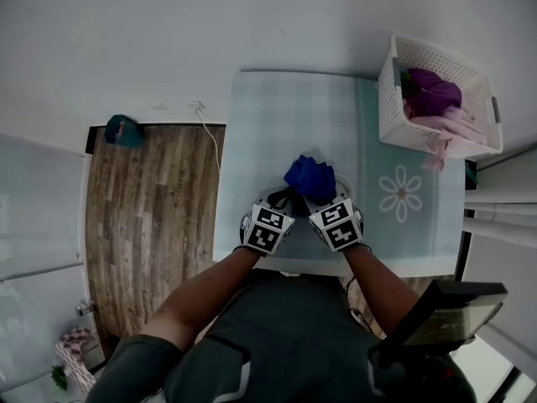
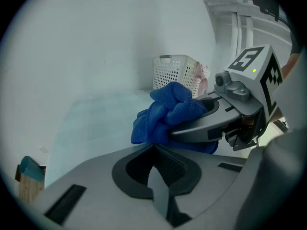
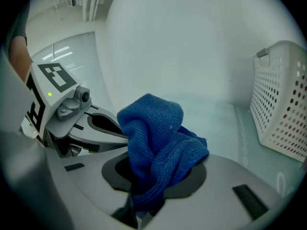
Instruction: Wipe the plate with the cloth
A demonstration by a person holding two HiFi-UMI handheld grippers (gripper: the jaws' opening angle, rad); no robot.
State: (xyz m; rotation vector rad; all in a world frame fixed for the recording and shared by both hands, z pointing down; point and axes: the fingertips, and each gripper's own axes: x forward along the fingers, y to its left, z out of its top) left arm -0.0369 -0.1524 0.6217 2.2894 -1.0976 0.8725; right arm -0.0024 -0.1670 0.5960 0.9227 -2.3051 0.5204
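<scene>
Your right gripper (image 3: 146, 195) is clamped on the blue cloth (image 3: 158, 133), which bunches up out of its jaws in a loose crumpled wad; your left gripper (image 2: 154, 152) sits just beside it with its jaws together, and the cloth touches their tip, though you cannot tell from here whether a hem is nipped there or merely resting against it; nothing else shows between the left jaws. From the head view both grippers are held close together over the near edge of the counter (image 1: 277, 124), which has a pale checked cover with a daisy print (image 1: 400, 193) towards its right side; the cloth hangs above that cover, not pressed to it. Further out, a white perforated basket (image 1: 436, 99) stands at the far right corner, well apart from your hands, with purple and pink clothes (image 1: 432, 91) in it; wooden floor (image 1: 151, 208) lies to the left of the counter. No plate shows in any view, so the wiping itself does not look begun; you seem to be at the stage of getting the cloth gathered and gripped. The next move probably calls for finding the plate, steadying it with the left gripper, and bringing the wad flat onto its face with the right.
</scene>
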